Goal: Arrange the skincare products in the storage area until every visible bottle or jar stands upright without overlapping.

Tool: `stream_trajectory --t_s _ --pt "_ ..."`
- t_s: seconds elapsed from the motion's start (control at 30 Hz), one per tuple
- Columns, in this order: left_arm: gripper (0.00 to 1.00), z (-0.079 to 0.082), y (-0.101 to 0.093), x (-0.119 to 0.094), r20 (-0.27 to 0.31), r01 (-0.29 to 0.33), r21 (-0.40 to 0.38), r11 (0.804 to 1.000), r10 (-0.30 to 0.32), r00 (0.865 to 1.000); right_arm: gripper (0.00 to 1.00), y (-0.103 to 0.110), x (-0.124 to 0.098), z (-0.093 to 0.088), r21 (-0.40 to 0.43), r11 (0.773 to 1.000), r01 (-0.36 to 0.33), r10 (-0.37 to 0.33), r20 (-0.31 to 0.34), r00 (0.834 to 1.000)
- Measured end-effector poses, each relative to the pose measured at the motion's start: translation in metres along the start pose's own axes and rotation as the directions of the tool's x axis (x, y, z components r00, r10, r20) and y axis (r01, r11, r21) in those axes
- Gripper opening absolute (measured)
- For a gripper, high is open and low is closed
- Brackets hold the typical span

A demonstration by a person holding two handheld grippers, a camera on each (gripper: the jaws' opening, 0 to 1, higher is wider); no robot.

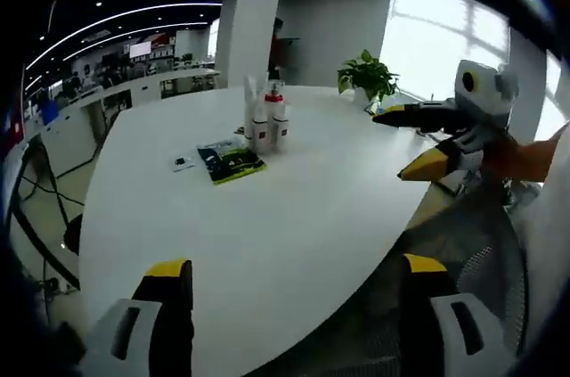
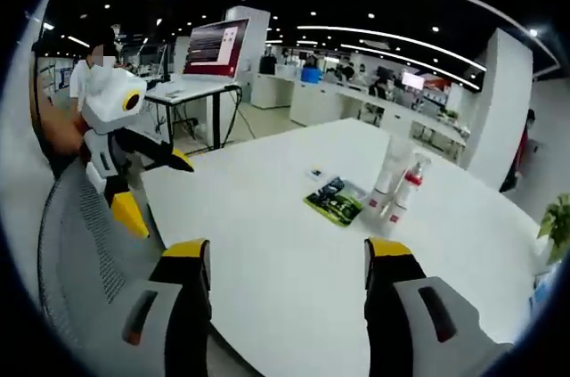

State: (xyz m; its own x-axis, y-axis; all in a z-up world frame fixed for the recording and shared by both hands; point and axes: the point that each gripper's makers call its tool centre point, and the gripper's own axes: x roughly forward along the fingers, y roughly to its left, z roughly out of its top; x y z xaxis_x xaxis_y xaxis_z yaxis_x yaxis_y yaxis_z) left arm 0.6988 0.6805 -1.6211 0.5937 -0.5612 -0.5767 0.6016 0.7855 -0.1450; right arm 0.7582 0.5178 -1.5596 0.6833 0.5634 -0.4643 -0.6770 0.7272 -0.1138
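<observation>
A small cluster of white skincare bottles (image 1: 267, 118), one with a red collar, stands upright and close together on the white table (image 1: 294, 217). In the right gripper view the same bottles (image 2: 396, 185) stand beyond my jaws, a tall white tube among them. My left gripper (image 1: 294, 274) is open with nothing in it, low over the table's near edge and well short of the bottles. My right gripper (image 2: 287, 257) is open and holds nothing, also far from them. The right gripper (image 1: 398, 143) enters the left gripper view from the right. The left gripper (image 2: 158, 190) hangs at the left of the right gripper view.
A dark green booklet (image 1: 230, 161) and a small card (image 1: 183, 162) lie beside the bottles. A potted plant (image 1: 368, 77) stands at the table's far edge. A mesh chair (image 2: 80, 252) sits by the table edge, with office desks and a monitor (image 2: 214, 47) behind.
</observation>
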Motion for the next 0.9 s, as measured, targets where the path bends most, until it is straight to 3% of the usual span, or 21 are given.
stream_trajectory --t_s 0.03,0.1,0.17,0.27,0.5,0.6,0.67,0.9 --pt "1.0 0.003 -0.002 0.002 0.022 0.001 0.008 1.0 -0.002 1.0 0.7 -0.017 0.0 0.003 0.007 1.0 0.014 -0.014 0.004 1.0" --pt "0.99 0.002 -0.003 0.004 0.02 0.007 0.003 1.0 -0.008 1.0 0.72 -0.032 0.001 0.004 0.029 0.999 0.018 -0.018 -0.009 1.0" --pt "0.97 0.0 0.0 0.009 0.015 -0.004 0.016 1.0 0.004 1.0 0.78 -0.064 0.004 0.009 0.038 0.999 0.037 -0.036 -0.031 0.999" --pt "0.88 0.002 0.006 0.007 0.025 -0.029 0.066 0.997 0.028 0.999 0.78 -0.106 0.006 0.028 0.122 0.991 0.051 -0.051 -0.003 0.999" --pt "0.73 0.002 0.011 0.006 0.017 -0.045 0.105 0.993 0.044 0.999 0.81 -0.177 0.023 0.06 0.166 0.982 0.086 -0.088 0.006 0.996" --pt "0.6 0.002 0.013 0.006 0.019 -0.055 0.111 0.992 0.053 0.998 0.83 -0.198 0.036 0.071 0.212 0.974 0.082 -0.088 0.016 0.996" --pt "0.6 0.002 0.014 0.006 0.023 -0.055 0.106 0.993 0.053 0.998 0.84 -0.211 0.049 0.074 0.266 0.961 0.076 -0.082 0.011 0.997" --pt "0.63 -0.003 0.019 0.008 -0.005 -0.076 0.091 0.993 0.077 0.997 0.88 -0.245 0.095 0.091 0.317 0.946 0.066 -0.061 -0.027 0.998"
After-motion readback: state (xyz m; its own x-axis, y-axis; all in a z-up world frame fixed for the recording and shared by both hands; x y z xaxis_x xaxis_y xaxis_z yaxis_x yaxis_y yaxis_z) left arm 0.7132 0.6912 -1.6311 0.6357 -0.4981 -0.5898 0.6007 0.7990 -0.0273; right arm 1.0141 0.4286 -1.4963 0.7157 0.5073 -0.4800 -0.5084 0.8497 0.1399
